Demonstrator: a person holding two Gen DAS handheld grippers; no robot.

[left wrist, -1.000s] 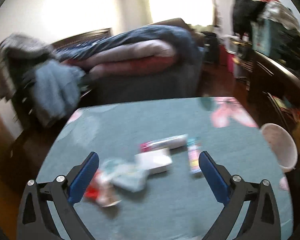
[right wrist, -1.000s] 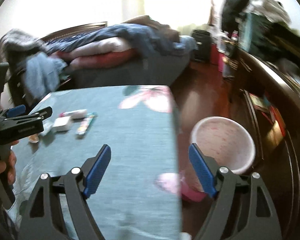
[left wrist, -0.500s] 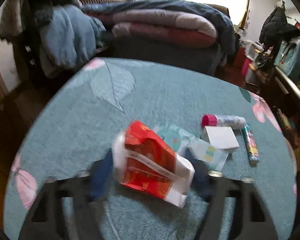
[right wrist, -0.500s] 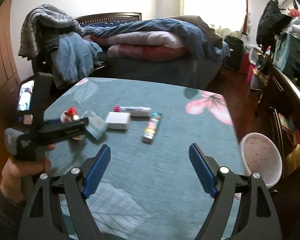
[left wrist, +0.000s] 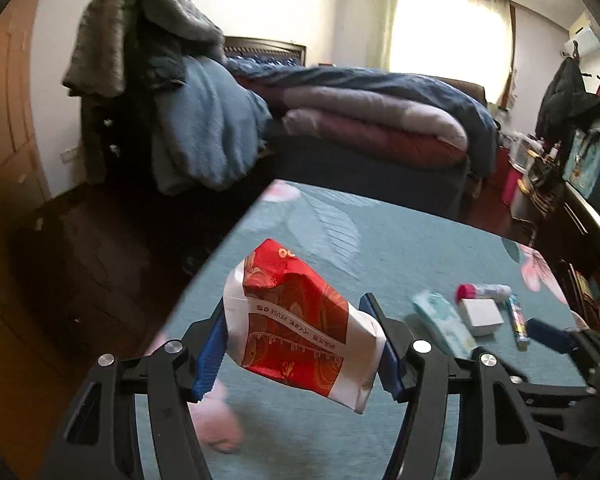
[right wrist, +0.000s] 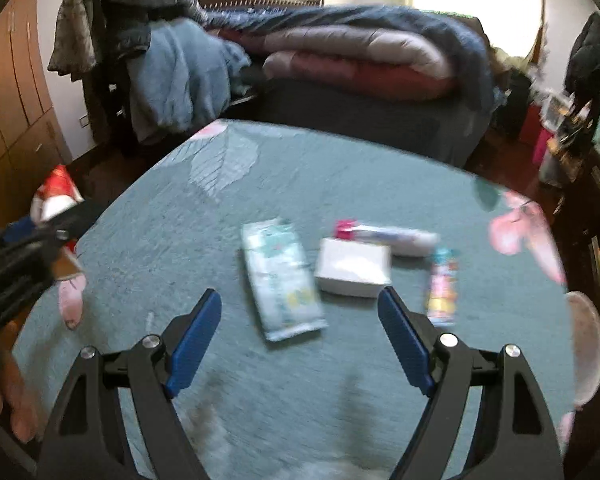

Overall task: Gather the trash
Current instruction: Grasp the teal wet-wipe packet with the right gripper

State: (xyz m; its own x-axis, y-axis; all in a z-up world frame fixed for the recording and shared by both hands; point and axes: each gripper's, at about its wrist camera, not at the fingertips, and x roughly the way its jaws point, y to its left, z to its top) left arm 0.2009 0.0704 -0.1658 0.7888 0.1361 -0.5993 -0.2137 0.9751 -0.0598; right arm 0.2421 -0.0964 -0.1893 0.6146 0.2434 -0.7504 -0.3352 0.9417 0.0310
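The left hand-held gripper [left wrist: 300,350] grips the red-and-white wrapper [left wrist: 300,328] above the counter [left wrist: 420,248]. The right hand-held gripper [right wrist: 300,338] gapes empty over the green packet [right wrist: 280,278]; four items remain uncollected.

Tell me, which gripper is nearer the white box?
Right. The right gripper hovers open just before the white box; the left gripper, clamping a red-and-white packet, is farther away.

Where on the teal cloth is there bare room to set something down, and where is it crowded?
Bare: the far stretch of the teal tablecloth toward the bed, and the near strip between the right claw and the items. Crowded: mid-right, where wipes pack, white box, pink-capped tube and colourful stick pack cluster.
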